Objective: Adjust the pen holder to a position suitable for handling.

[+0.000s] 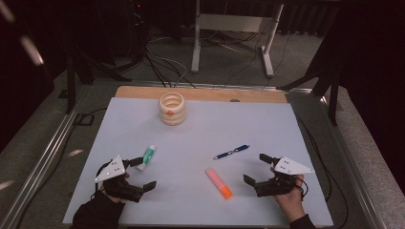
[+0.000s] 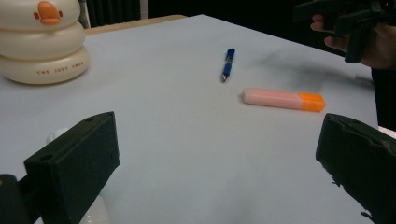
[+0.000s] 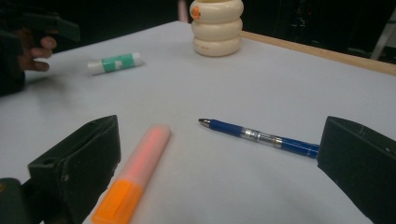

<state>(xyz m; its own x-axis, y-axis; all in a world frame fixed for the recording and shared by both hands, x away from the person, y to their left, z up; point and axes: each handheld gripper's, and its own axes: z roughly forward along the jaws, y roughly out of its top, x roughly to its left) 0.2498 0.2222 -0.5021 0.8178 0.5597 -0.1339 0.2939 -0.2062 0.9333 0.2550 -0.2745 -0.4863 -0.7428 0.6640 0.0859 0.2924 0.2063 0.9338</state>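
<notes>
My left gripper (image 1: pixel 143 172) rests near the table's front left, jaws wide open with nothing between them. A green-and-white tube (image 1: pixel 147 157) lies right beside its far jaw. My right gripper (image 1: pixel 256 168) sits at the front right, also open and holding nothing. An orange-capped pink highlighter (image 1: pixel 218 182) lies between the two grippers; the right gripper view shows it (image 3: pixel 137 172) close to the left jaw. A blue pen (image 1: pixel 231 151) lies past it toward the middle; it (image 3: pixel 261 136) also lies in front of the right gripper's jaws. A cream ringed pot (image 1: pixel 172 108) with an orange mark stands at the back.
The white table mat (image 1: pixel 205 129) ends at a wooden strip (image 1: pixel 143 91) along the back. Metal rails (image 1: pixel 47 143) run down both sides. Beyond the table stand a white frame's legs (image 1: pixel 267 43) and loose cables on the floor.
</notes>
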